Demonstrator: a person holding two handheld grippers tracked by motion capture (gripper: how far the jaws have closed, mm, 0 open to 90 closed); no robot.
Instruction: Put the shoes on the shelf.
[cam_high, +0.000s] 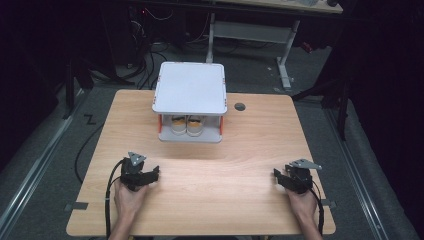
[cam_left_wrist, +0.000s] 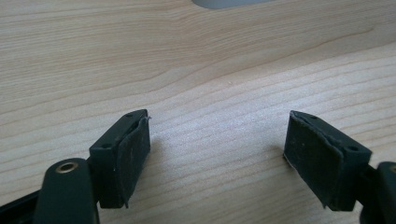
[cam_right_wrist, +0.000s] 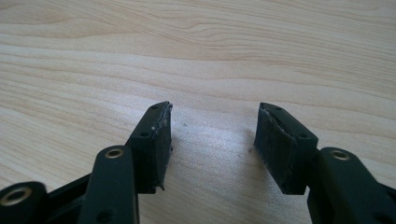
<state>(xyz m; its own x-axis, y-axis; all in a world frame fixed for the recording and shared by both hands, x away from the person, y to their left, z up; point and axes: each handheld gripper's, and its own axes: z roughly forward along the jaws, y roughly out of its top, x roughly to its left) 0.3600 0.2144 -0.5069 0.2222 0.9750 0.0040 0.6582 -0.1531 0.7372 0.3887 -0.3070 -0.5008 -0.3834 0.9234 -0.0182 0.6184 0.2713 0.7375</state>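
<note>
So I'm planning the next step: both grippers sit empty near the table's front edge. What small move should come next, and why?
Probably reach a gripper forward toward the shoes in the white rack. The left gripper and right gripper are open over bare table, holding nothing, and the rack stands well beyond them.

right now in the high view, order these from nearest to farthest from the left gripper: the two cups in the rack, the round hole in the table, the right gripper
From the left gripper:
1. Two cups, on the lower shelf of the white rack, ahead and slightly right.
2. Round hole, in the tabletop beyond the rack's right side.
3. Right gripper, at the table's opposite near side.
</note>
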